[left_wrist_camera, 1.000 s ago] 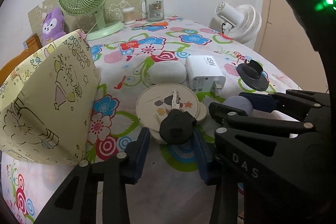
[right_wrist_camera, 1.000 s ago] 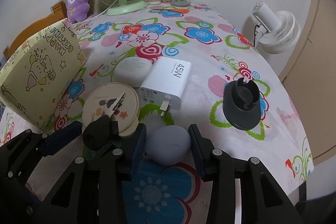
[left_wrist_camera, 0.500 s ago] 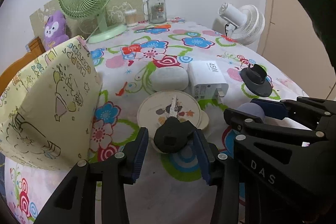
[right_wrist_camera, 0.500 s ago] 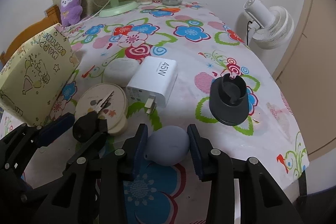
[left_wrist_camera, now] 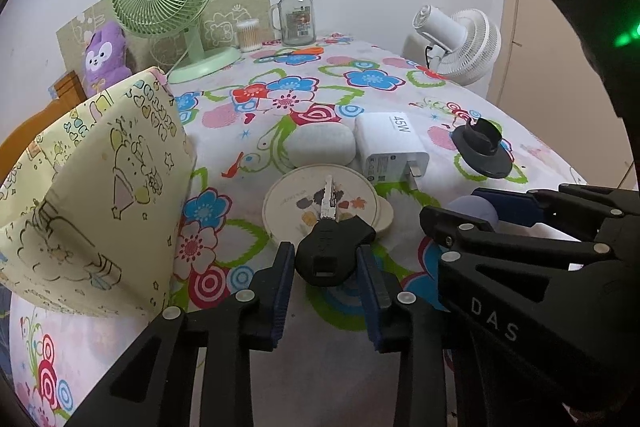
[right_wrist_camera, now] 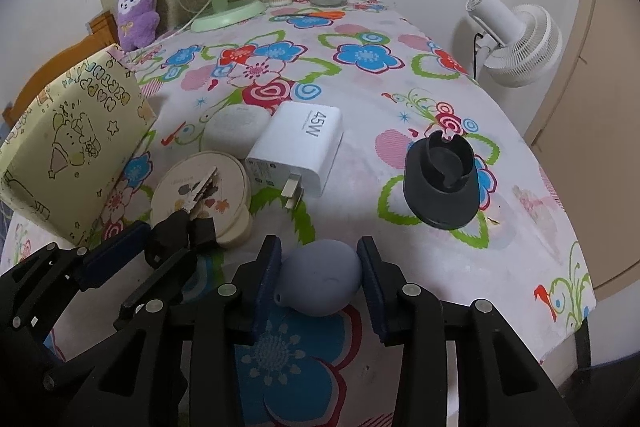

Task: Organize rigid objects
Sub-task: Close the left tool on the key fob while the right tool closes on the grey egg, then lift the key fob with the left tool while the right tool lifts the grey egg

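The key (left_wrist_camera: 329, 247) lies with its long axis running away from the left wrist camera: its metal blade (left_wrist_camera: 329, 199) points toward the far wall and rests across the lid of the round cream tin (left_wrist_camera: 288, 205), while its black plastic head sits at the near edge of that tin, overhanging the flowered tablecloth (left_wrist_camera: 280, 99). The left gripper (left_wrist_camera: 326, 269) straddles the head at a narrow setting; its jaws are closing, the blue pads sitting at both flanks of the head with little or no gap.

Just right of the round cream tin, the lavender egg-shaped rubber bulb (right_wrist_camera: 322, 279) lies on the tablecloth, its long axis crosswise, the small nozzle end pointing to the left and toward the camera. The right gripper (right_wrist_camera: 318, 281) is clamped on it, both pads pressing its sides.

Behind the tin, touching or nearly touching it, lie a white oval case (left_wrist_camera: 322, 146) and a white 45W charger (left_wrist_camera: 390, 145), the charger's prongs pointing toward the tin's right side. Farther right of the tin stands a dark grey round stand (right_wrist_camera: 442, 183). Left of the tin leans a yellow cartoon-printed gift bag (left_wrist_camera: 96, 195). Well behind the tin, near the wall, stand a green desk fan (left_wrist_camera: 164, 1), a glass jar with a green top (left_wrist_camera: 297, 13) and a purple plush toy (left_wrist_camera: 105, 59).
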Motion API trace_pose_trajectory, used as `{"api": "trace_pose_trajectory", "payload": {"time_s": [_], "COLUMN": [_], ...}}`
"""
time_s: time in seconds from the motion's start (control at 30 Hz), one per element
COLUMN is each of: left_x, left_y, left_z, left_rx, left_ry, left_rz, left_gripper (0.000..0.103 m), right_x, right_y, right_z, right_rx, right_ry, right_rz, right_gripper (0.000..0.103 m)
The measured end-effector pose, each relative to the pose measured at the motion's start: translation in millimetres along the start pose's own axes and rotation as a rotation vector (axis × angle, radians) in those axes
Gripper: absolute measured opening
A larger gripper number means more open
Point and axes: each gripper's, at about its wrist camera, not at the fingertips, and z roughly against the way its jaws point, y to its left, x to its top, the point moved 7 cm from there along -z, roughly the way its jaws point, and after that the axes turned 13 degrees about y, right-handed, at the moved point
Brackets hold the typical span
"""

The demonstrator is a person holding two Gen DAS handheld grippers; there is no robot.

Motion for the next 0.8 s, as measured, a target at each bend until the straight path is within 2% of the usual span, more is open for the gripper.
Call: {"api": "trace_pose_trajectory", "payload": {"time_s": [0.33,0.43,0.5,0.63,0.73,0.8], "left_x": [-7,-6,-5,-4,-7,-10], "left_y": [1,3,5,7,8,9], "left_z": [6,9,12,10,9,8], "left_rx": [-0.021,-0.023,-0.025,-0.024,-0.018,-0.015], "left_ry": [-0.004,-0.011,-0.015,-0.007,0.001,0.003], "left_rz": [0.009,0.018,0.025,0.029,0.03,0.029], "left_gripper": [0.031,0.031,0.031,0.031,0.031,0.031], "right_x": [-9,-9,-7,-5,-6,-9], "right_y": [3,3,4,5,5,4], "right_z": [3,6,9,9,8,4], "right_rx": [-0.016,-0.008,-0.005,-0.003,-0.002,0.009], "right_ry": [0.006,0.003,-0.003,0.004,0.015,0.042], "right_rz": [-0.021,-0.034,-0.036,-0.039,-0.039,-0.048], "right_gripper": [0.043,0.039,0.032,0.031,0.037,0.051]}}
